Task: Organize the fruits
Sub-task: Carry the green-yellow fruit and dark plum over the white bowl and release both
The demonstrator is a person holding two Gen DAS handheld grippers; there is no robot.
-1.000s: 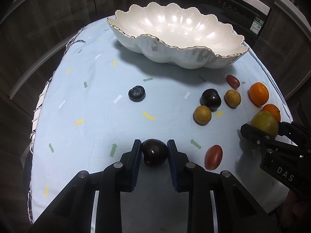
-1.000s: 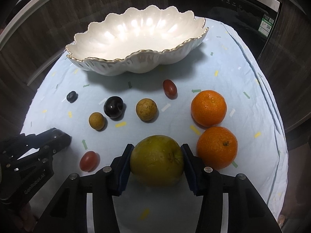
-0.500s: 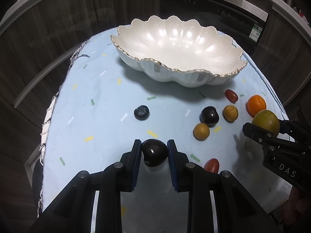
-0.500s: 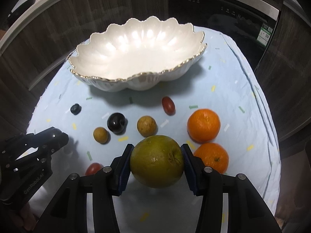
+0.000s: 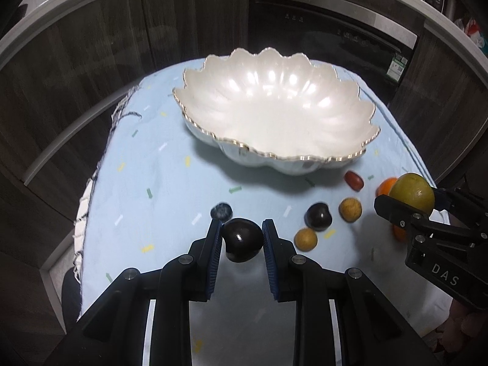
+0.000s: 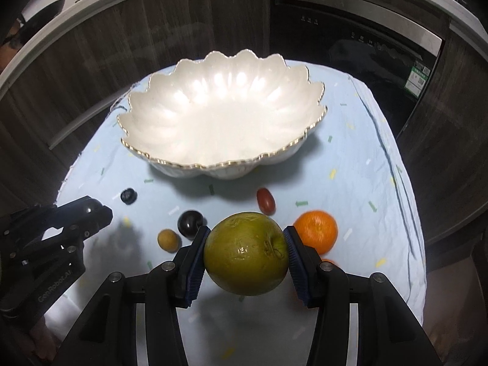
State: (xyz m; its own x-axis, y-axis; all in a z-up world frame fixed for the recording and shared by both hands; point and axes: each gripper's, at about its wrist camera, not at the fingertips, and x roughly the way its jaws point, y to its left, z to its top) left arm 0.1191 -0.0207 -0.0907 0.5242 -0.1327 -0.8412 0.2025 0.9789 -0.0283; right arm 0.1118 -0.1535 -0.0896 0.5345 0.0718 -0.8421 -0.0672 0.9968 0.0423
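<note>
**Colours on the cloth**

Pale blue cloth flecked with green, yellow and white dashes. Pearly white bowl, gold rim. Yellow-green fruit; orange mandarin; glossy dark plum; dark-red tomato; blue pads on black fingers.

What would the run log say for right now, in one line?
left claw: shut on dark plum | right claw: shut on green pear | white bowl: empty | both fruits: off cloth

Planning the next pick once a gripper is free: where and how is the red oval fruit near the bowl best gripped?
Grip the red oval fruit across its narrow middle, coming from above. It lies flat and alone on the cloth, long axis roughly toward the bowl.
</note>
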